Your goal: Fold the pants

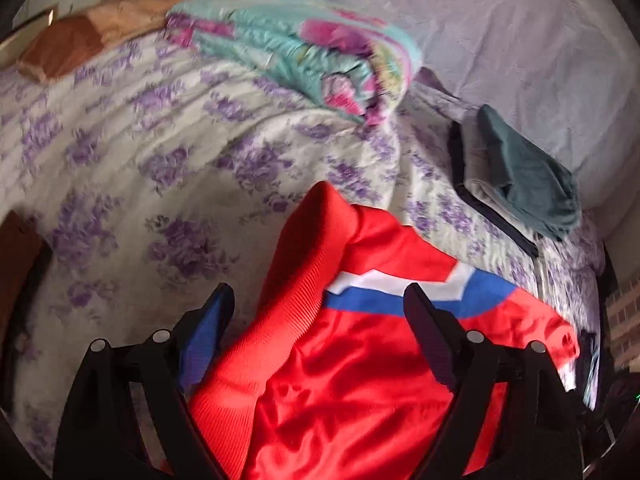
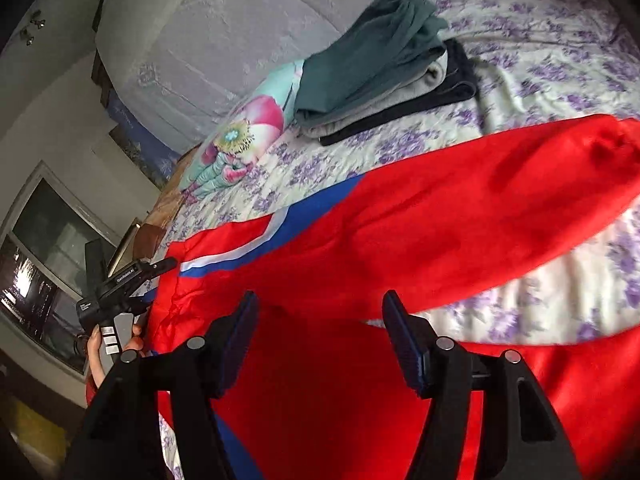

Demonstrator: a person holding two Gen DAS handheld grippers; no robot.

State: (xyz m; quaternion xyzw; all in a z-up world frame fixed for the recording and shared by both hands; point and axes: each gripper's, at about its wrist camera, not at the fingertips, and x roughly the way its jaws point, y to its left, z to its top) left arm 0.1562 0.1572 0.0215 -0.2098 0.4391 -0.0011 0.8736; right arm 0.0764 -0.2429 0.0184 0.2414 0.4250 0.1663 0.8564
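one red pants [image 2: 440, 208]; three folded garments [image 2: 372, 76], one stack

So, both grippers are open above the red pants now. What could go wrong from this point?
1. The red pants lie bunched, one leg curving away over the floral bedspread, so a fold made now may come out crooked.
2. The fabric looks shiny and possibly slippery; the open left gripper or right gripper may catch only the top layer.
3. The stack of folded clothes sits close, so a swung leg might knock it.
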